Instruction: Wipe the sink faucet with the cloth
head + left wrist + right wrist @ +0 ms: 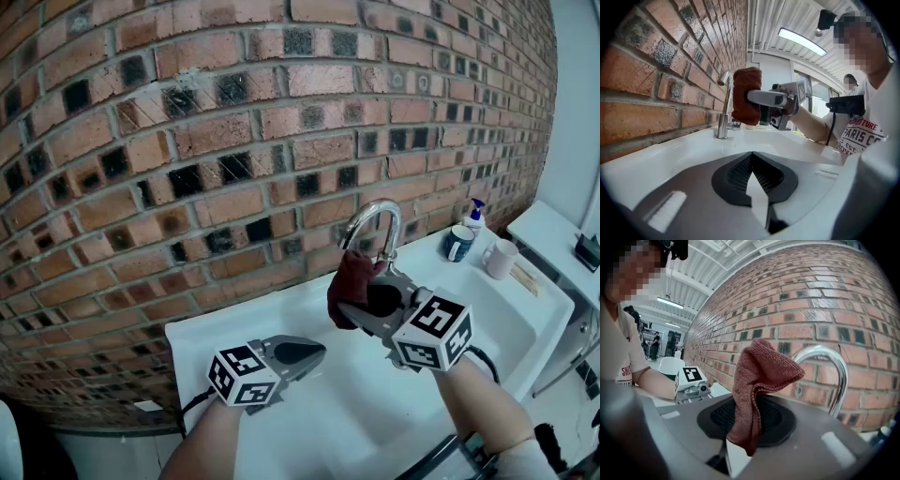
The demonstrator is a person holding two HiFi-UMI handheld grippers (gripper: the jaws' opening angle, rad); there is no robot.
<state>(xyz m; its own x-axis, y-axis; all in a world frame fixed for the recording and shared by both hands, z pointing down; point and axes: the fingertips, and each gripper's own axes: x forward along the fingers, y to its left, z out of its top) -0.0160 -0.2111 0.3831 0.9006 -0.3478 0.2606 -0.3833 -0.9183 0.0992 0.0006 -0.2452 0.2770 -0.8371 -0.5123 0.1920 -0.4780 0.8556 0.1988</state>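
Right gripper view: right claw [740, 448] pinching the red cloth [759, 380]. Faucet [836, 366] just beyond, ahead and to the right, arch upright. Left claw [757, 197] pressed together, empty, low over the sink [309, 417], farther off.

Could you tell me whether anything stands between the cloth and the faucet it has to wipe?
Nothing visible does. The cloth, clamped in the right gripper, is right beside the arched faucet; the left gripper hangs lower over the sink, off that path.
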